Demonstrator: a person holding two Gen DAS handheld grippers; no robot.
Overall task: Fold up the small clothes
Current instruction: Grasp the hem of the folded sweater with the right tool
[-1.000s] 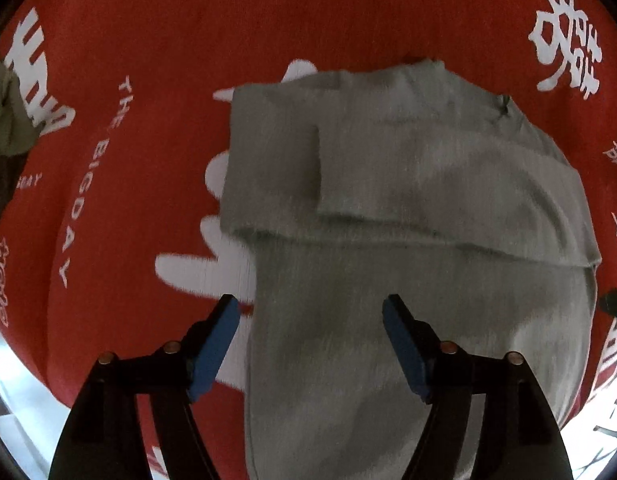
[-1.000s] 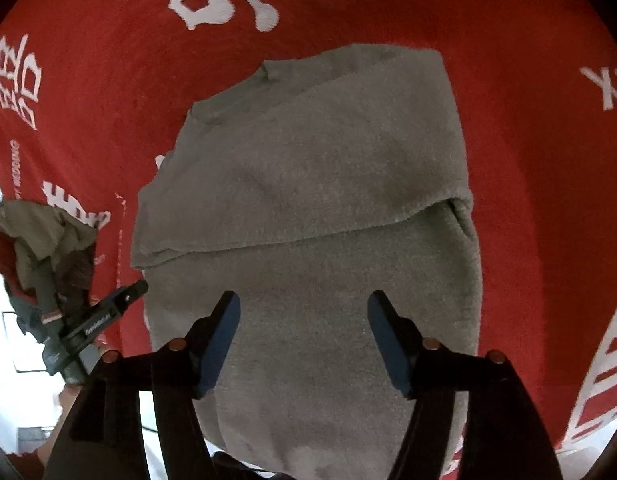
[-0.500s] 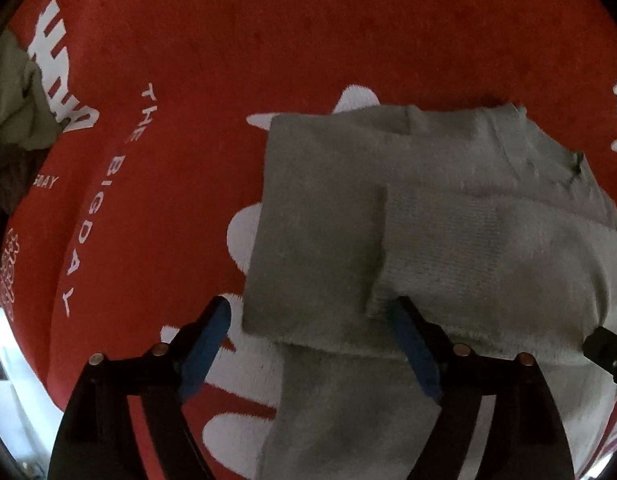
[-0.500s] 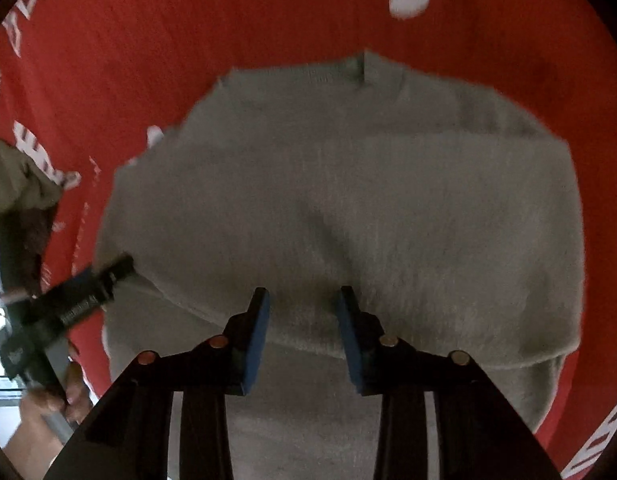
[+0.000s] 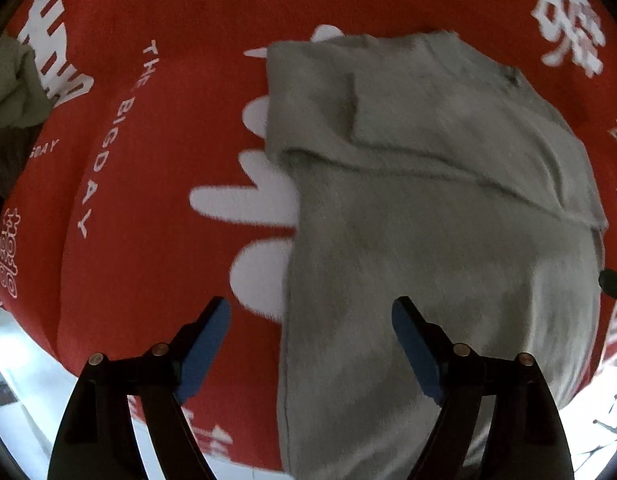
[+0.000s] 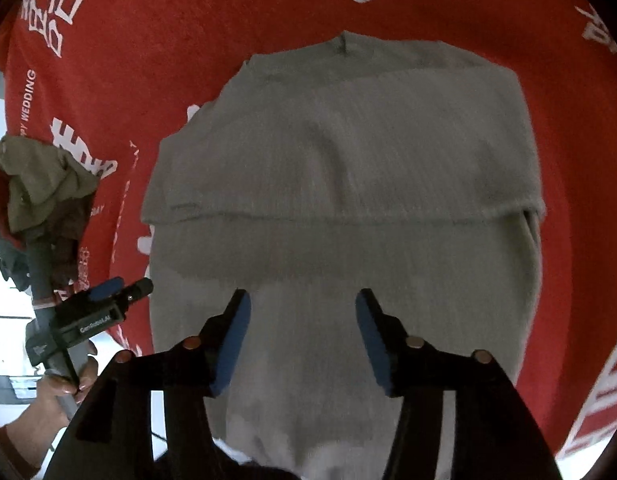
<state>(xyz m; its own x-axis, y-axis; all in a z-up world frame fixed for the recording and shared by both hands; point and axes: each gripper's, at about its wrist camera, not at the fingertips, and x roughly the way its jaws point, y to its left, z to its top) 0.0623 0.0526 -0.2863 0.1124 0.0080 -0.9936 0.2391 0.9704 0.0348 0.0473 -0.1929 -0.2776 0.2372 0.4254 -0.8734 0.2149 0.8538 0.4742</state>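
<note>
Grey garment (image 6: 340,168) flat beneath right gripper (image 6: 304,328), fingers apart, empty.

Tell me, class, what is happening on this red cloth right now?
A person holding a claw in each hand is folding a grey garment on a red printed cloth. Its top part is already folded down over the rest. The left claw hangs open over the garment's left edge, gripping nothing. The right claw has just been opening above the lower half, nothing pinched between its pads. A heap of other clothes waits at the side.

Red printed tablecloth (image 5: 156,12), white lettering.
</note>
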